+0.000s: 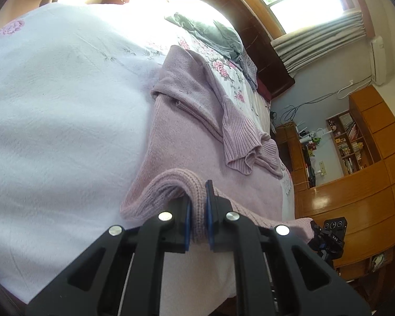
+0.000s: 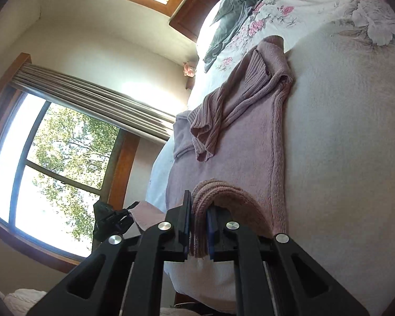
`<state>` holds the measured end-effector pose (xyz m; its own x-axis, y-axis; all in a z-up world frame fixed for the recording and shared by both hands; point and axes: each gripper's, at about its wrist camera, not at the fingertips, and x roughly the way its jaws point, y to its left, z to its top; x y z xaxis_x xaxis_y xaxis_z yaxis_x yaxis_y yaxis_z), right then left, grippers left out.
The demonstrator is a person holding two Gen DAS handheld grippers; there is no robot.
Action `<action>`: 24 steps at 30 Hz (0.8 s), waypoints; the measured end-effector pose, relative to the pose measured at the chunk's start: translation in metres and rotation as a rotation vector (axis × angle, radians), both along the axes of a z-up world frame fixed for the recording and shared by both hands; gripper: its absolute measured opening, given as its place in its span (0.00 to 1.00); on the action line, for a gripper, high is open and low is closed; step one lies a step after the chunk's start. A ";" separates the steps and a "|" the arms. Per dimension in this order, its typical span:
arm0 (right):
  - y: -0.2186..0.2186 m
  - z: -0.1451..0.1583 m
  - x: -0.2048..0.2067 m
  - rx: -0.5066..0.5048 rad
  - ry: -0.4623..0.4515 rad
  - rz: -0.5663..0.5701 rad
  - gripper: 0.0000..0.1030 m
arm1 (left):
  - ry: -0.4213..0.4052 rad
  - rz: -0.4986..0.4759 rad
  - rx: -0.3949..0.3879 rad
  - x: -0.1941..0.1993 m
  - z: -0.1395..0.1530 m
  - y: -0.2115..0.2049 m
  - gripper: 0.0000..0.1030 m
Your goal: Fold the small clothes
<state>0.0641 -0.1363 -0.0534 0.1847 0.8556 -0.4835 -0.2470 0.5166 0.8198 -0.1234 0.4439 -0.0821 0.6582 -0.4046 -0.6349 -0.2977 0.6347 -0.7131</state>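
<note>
Knit pink sweater [image 1: 197,142] lies on the bed [image 1: 52,118] w/ sleeves folded in, my left claw [image 1: 197,220] & right claw [image 2: 198,230] both pinching its hem; thick ribbing could slip mid-fold, skewing it.

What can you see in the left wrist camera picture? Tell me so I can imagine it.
The black left gripper pinches the ribbed hem of a mauve knitted sweater that lies on a white bedspread. One sleeve is folded across the sweater's body, and a grey crumpled garment lies farther up the bed.
</note>
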 end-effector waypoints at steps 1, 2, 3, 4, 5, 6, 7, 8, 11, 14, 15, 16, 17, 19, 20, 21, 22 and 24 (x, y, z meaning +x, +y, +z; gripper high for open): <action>-0.001 -0.004 0.010 -0.007 0.012 -0.003 0.10 | 0.007 0.005 0.006 0.009 -0.004 0.004 0.07; 0.000 -0.009 0.019 -0.006 0.023 -0.004 0.10 | 0.012 0.008 0.007 0.019 -0.009 0.009 0.07; 0.002 -0.014 0.028 -0.010 0.035 -0.010 0.10 | 0.018 0.011 0.005 0.027 -0.014 0.013 0.07; 0.002 -0.019 0.035 -0.016 0.049 -0.015 0.10 | 0.030 0.015 0.004 0.036 -0.020 0.016 0.07; 0.003 -0.025 0.044 -0.020 0.065 -0.020 0.10 | 0.044 0.021 0.000 0.045 -0.026 0.020 0.08; 0.004 -0.031 0.053 -0.023 0.083 -0.025 0.10 | 0.059 0.022 -0.007 0.053 -0.033 0.023 0.08; 0.005 -0.038 0.061 -0.027 0.101 -0.030 0.10 | 0.074 0.027 -0.012 0.061 -0.040 0.025 0.08; 0.006 -0.044 0.069 -0.029 0.123 -0.033 0.10 | 0.088 0.031 -0.017 0.066 -0.046 0.027 0.08; 0.008 -0.058 0.085 -0.033 0.167 -0.044 0.10 | 0.117 0.034 -0.054 0.080 -0.062 0.032 0.10; 0.008 -0.065 0.092 -0.043 0.194 -0.035 0.11 | 0.129 0.025 -0.089 0.087 -0.067 0.037 0.12; 0.007 -0.065 0.094 -0.043 0.197 -0.033 0.12 | 0.130 0.022 -0.100 0.087 -0.066 0.039 0.12; 0.007 -0.064 0.096 -0.045 0.201 -0.030 0.15 | 0.125 0.018 -0.112 0.087 -0.065 0.041 0.13; 0.005 -0.063 0.096 -0.042 0.204 -0.028 0.17 | 0.121 0.012 -0.121 0.087 -0.063 0.042 0.13; 0.005 -0.059 0.099 -0.054 0.185 -0.028 0.19 | 0.117 0.003 -0.138 0.085 -0.059 0.045 0.16; 0.005 -0.057 0.099 -0.074 0.171 -0.022 0.22 | 0.109 0.001 -0.159 0.083 -0.058 0.047 0.17; 0.006 -0.053 0.098 -0.092 0.157 -0.021 0.24 | 0.103 0.004 -0.178 0.081 -0.057 0.049 0.17; 0.005 -0.049 0.097 -0.109 0.143 -0.026 0.32 | 0.101 0.008 -0.186 0.081 -0.055 0.051 0.18; 0.001 -0.039 0.096 -0.151 0.102 -0.056 0.47 | 0.079 0.032 -0.206 0.076 -0.050 0.057 0.28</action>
<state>0.1601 -0.1351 -0.0922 0.1732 0.7617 -0.6244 -0.1344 0.6463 0.7511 -0.0475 0.5007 -0.1325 0.6243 -0.5108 -0.5911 -0.3753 0.4675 -0.8004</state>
